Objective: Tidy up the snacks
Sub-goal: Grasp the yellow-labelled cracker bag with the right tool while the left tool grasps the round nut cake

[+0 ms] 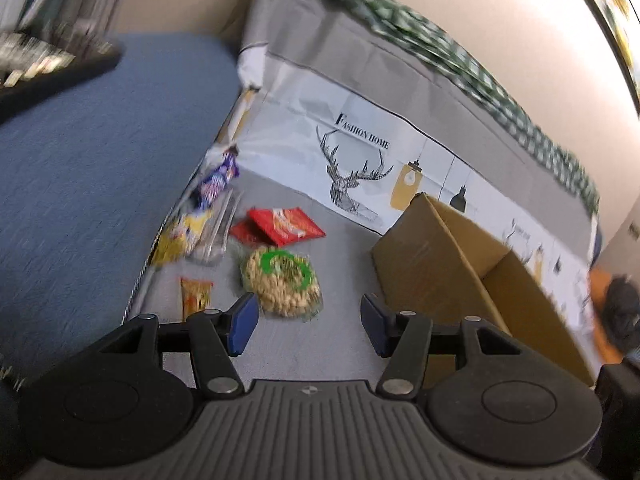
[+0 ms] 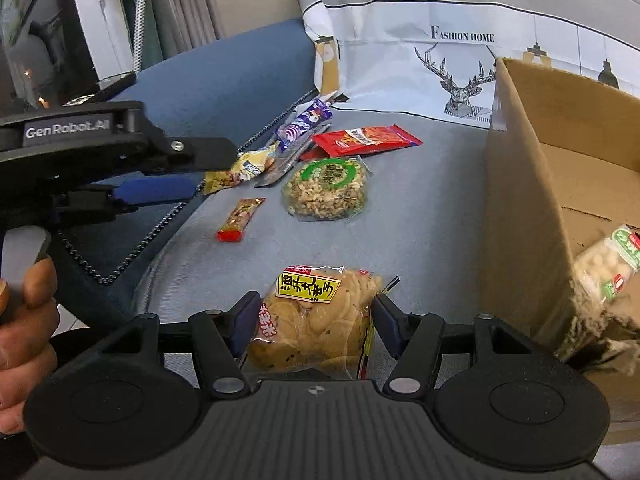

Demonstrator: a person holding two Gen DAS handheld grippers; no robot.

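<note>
Snacks scattered on grey surface, one bag between right claw's pads

Snacks lie spread on a grey cloth-covered surface (image 2: 432, 200). Nearest: a clear bag of pale crisps (image 2: 316, 320) with a yellow label, sitting directly between the blue pads of the right claw (image 2: 314, 322). Both pads touch the bag's sides; the claw is clamped on it, bag low at the surface.

Beyond it, well apart: a round peanut cake (image 2: 326, 188) with a green ring label, a small orange stick packet (image 2: 240, 220) to its left, a red packet (image 2: 366, 138) behind, and purple and yellow wrappers by the surface's edge.

Cardboard box (image 2: 520, 200) stands open to the right; a white-and-green snack pack (image 2: 608, 260) lies inside.

Left claw (image 1: 306, 322) stands released, nothing between its pads. The peanut cake (image 1: 282, 282) lies just ahead of it, nearer its left pad, not touching. From the right wrist view, a hand (image 2: 24, 320) grips that tool's handle.
</note>
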